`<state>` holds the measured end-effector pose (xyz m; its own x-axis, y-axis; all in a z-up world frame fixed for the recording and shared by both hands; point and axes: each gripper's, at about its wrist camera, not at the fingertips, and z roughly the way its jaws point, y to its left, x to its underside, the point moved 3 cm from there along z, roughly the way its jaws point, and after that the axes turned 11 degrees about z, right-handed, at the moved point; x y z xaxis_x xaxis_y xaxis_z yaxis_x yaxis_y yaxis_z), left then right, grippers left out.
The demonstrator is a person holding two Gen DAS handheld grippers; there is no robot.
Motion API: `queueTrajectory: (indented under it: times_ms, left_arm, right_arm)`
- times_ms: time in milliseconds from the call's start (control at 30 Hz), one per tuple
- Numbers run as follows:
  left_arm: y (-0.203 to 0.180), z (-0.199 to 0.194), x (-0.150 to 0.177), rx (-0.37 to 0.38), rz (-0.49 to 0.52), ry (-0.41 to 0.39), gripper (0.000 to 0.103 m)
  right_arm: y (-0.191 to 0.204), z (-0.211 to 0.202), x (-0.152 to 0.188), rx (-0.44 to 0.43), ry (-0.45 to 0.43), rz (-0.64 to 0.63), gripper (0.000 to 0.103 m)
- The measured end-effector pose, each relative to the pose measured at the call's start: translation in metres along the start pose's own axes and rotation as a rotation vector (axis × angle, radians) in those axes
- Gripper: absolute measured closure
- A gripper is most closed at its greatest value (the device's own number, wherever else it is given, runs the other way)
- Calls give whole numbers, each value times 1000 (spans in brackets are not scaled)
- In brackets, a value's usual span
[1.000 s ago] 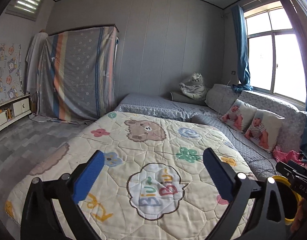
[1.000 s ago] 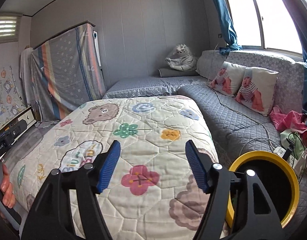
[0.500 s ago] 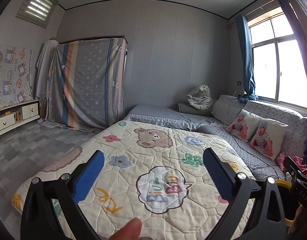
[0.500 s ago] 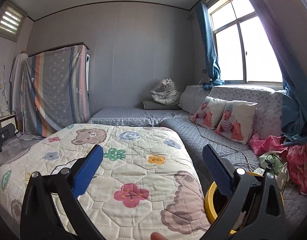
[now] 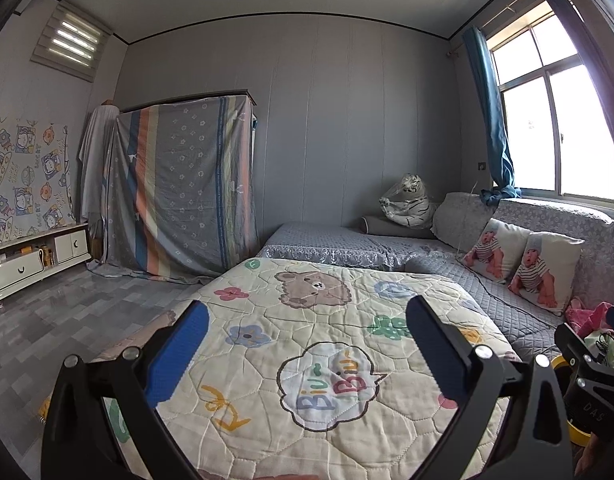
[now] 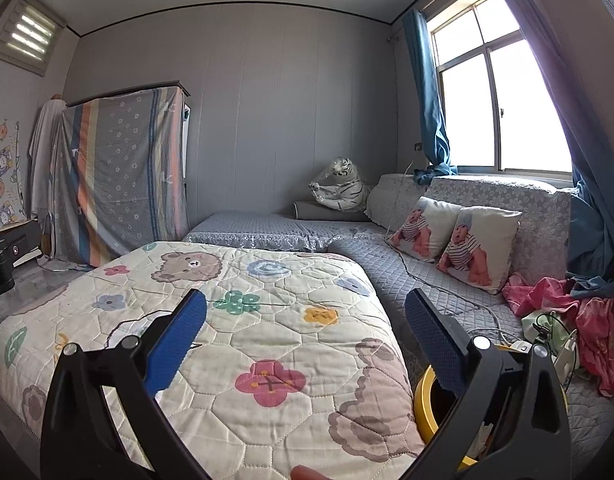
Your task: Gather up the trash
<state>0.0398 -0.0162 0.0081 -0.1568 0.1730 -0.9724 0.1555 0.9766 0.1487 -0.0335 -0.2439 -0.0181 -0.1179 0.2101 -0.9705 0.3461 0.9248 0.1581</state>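
Yellow-rimmed round bin with dark inside (image 6: 425, 396): on the grey quilted sofa seat (image 6: 435, 280), tight against the right edge of the cream cartoon-print quilt (image 6: 275, 320). In the right wrist view it sits low right, partly hidden behind the right claw's right finger. In the left wrist view only a sliver of its yellow rim (image 5: 557, 362) shows at the far right, behind the other tool's black body.

No loose trash identifiable on the quilt in either view.

Right claw (image 6: 305, 314): jaws spread wide, blue pads (image 6: 179, 340) facing each other, nothing between them. Held level over the near end of the quilt, pointing across it toward the grey back wall.

Left claw (image 5: 307, 318): also wide open, empty, blue pad (image 5: 175, 354) clear of the quilt. Same pose, level, aimed across the quilt, over the "Biu-Biu" speech-bubble print (image 5: 327, 386).

A fingertip shows at the bottom edge of both views.

Around: two white baby-print cushions (image 6: 453, 242) on the sofa back, pink crumpled cloth (image 6: 567, 308) at the sofa's right end, white cable (image 6: 439, 284) across the seat, plush white tiger (image 6: 341, 190) in the far corner, striped sheet draped over a cabinet (image 6: 119, 176) left.
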Motion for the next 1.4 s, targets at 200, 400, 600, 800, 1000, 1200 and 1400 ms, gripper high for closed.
queueTrajectory:
  times_ms: [200,400,600,800,1000,1200,1400]
  left_arm:
    - [-1,1,3,4,-8,3,8]
    - [0,4,4,15,-12,8,8]
    - [2,8,6,34,-24,17,8]
    - [1,9,8,43,-27,17,8]
    - [-2,12,7,51,-22,15,8]
    - [-3,13,8,54,-21,20,8]
    - [-4,14,9,60,-21,24,8]
  right_arm:
    - [2,1,2,-3,11,-7,8]
    - [2,4,4,-6,23,2,8]
    - [2,5,4,-12,31,5,8]
    - [4,6,5,-22,31,7,8]
    - [4,8,7,-29,36,13,8]
    - [2,9,8,-30,47,27,8]
    - [3,10,9,-30,51,25,8]
